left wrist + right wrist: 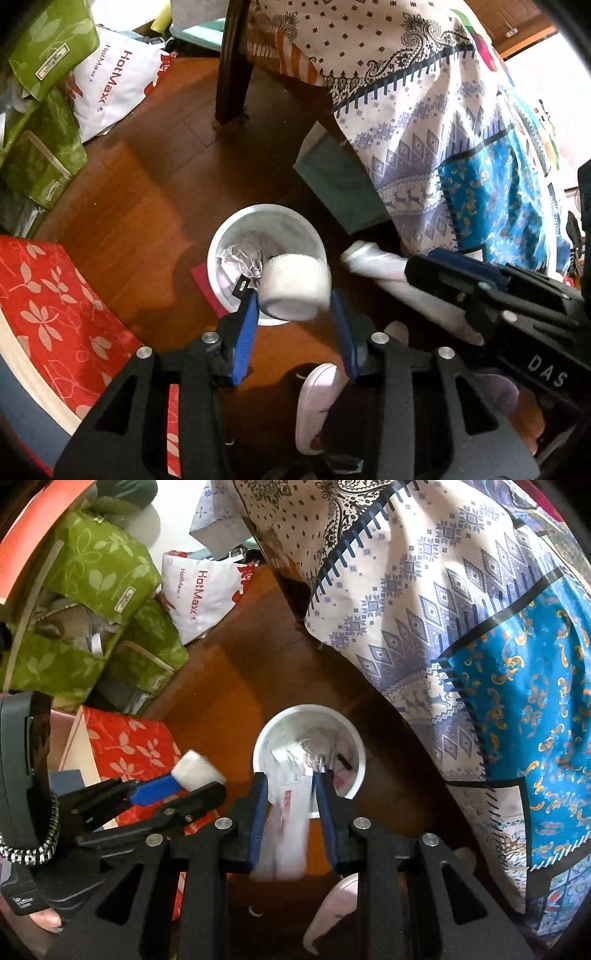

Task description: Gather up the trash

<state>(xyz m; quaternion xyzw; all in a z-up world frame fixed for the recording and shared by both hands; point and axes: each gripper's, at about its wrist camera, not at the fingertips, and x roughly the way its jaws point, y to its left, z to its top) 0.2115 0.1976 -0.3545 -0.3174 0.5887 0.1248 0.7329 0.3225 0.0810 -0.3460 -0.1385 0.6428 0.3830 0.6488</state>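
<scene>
Both grippers: black skeletal frames w/ triangular cutouts, silver round screws, blue finger pads (245, 332). Right gripper (291, 812) body reads "DAS" in white. Black-white braided cable beside left gripper (291, 314) housing.

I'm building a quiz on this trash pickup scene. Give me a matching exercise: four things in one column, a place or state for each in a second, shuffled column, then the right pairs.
Things:
1. white roll
2. white wrapper
3. bin
4. HotMax bag

Places or states:
A. on the floor by the green bags
B. between the left gripper's fingers
C. on the wooden floor, trash already inside
D. between the right gripper's fingers

Pairs: 1-B, 2-D, 3-C, 4-A
</scene>
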